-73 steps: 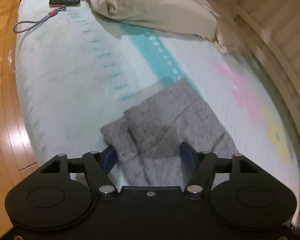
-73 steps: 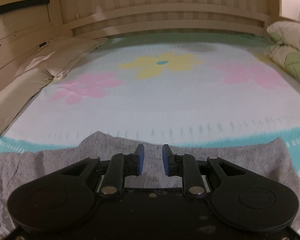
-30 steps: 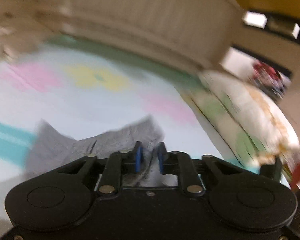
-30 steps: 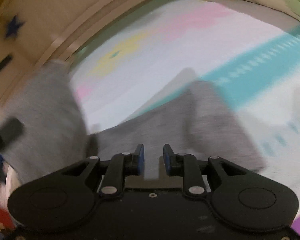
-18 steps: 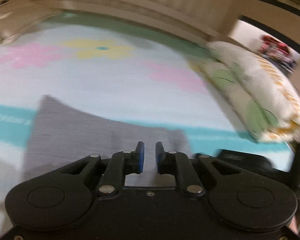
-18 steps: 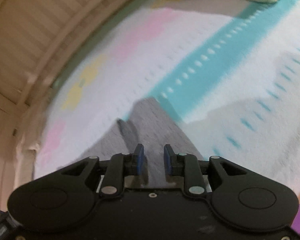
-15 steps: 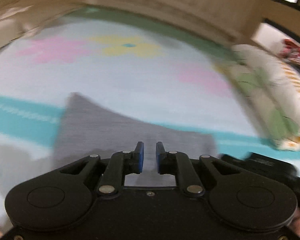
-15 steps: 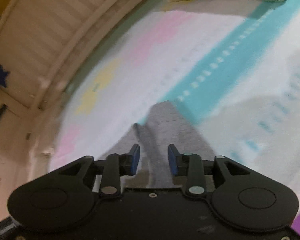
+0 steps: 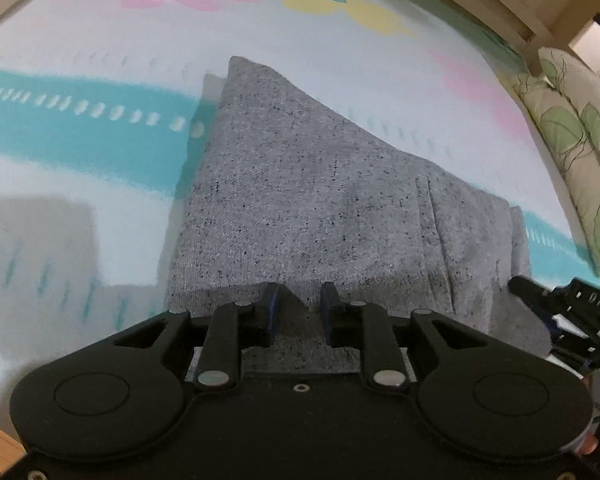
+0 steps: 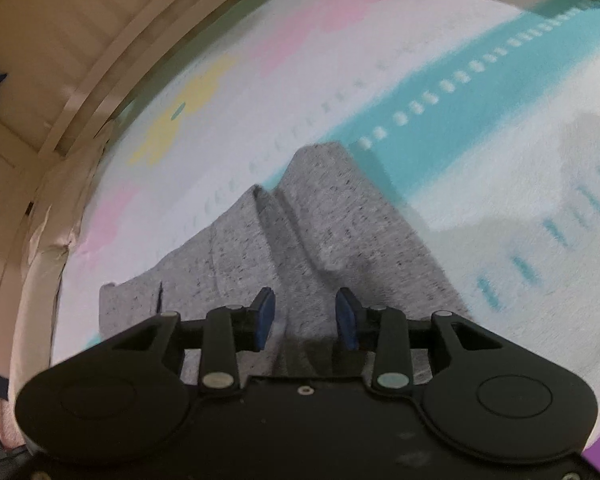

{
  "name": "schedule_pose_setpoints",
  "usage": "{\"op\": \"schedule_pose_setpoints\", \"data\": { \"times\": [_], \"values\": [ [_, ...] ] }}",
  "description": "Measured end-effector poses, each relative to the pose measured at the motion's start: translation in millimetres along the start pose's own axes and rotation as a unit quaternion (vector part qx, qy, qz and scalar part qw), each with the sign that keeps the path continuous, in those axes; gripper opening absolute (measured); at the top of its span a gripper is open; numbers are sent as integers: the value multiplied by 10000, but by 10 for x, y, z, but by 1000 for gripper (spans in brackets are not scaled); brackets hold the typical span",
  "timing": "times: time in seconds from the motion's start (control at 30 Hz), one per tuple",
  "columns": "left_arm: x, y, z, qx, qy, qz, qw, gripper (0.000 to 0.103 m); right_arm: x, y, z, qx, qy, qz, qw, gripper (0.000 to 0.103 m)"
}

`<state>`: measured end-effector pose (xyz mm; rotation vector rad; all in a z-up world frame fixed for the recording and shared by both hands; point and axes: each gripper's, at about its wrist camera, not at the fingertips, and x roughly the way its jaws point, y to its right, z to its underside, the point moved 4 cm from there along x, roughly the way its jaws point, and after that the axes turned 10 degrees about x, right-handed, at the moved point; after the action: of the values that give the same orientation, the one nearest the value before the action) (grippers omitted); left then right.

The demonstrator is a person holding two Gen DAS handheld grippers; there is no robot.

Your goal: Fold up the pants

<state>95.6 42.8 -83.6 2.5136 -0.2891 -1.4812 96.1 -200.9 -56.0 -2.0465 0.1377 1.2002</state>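
Tongs, L to R. Left gripper [image 9: 298, 312]: jaws parted a little, blue pads either side of a narrow gap, sitting at the near edge of the pants [image 9: 320, 208]; cloth shows in the gap but pads don't look pressed on it, so holding nothing as far as I can tell. Right gripper [image 10: 306, 318]: jaws wider apart, clearly holding nothing, poised over the pants' near edge w/ a fold ridge running up between the pads.

Pants: grey speckled knit, lying folded in layers on the bed sheet [image 9: 80, 152], partly over the teal stripe; the layers don't line up square in right wrist view. Pillow [image 9: 572, 136] w/ leaf print well apart at far right.

Handling (judgement): light, soft, limp; won't hold shape, layers prob. slide over each other if dragged. Not fragile, not slippery, knit should grip pads ok. Best hold = pinch all layers together at near corners/edge, one gripper per corner, lift evenly so stack doesn't splay.
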Motion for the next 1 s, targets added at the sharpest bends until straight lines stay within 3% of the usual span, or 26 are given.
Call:
{"op": "schedule_pose_setpoints", "data": {
  "times": [0.07,0.13,0.2,0.23,0.3,0.33,0.4,0.53,0.6,0.73,0.8,0.87,0.93,1.0],
  "values": [
    [17,-49,9,-180,-2,91,9998,30,68,-24,30,-84,-216,-57,9997,41],
    [6,-67,-3,-245,-16,126,9996,30,120,-45,83,44,-562,-415,9975,43],
    [-16,-84,-1,-293,-15,171,9994,30,138,-59,108,128,-610,-539,9966,44],
    [28,-88,-28,-341,1,186,9992,30,104,-71,117,79,-564,-556,9968,44],
    [23,-104,-31,-408,54,216,9989,29,69,-135,146,-112,-380,-663,9970,34],
    [11,-115,-37,-442,94,214,9988,29,31,-190,165,-301,-260,-612,9973,10],
    [-49,-115,-67,-484,258,172,9983,29,-88,-381,225,-1010,42,-394,9941,10],
    [-232,-87,-177,-403,808,31,9959,29,-368,-732,340,-2100,667,-175,9753,8],
    [-313,-59,-220,-258,996,-40,9947,30,-507,-783,328,-2251,891,-106,9702,7],
    [-255,16,-242,50,912,-180,9957,30,-584,-686,245,-2600,1233,673,9553,8],
    [-135,38,-209,104,657,-157,9977,30,-439,-523,207,-2485,976,1009,9584,10],
    [-23,50,-166,145,311,-118,9993,30,-244,-322,204,-2204,692,1195,9656,20],
    [-4,48,-148,170,200,-84,9996,30,-281,-252,185,-1902,951,1093,9710,25],
    [-48,37,-176,188,355,-156,9991,30,-386,-269,120,-1743,1251,994,9716,32]
  ]
}}
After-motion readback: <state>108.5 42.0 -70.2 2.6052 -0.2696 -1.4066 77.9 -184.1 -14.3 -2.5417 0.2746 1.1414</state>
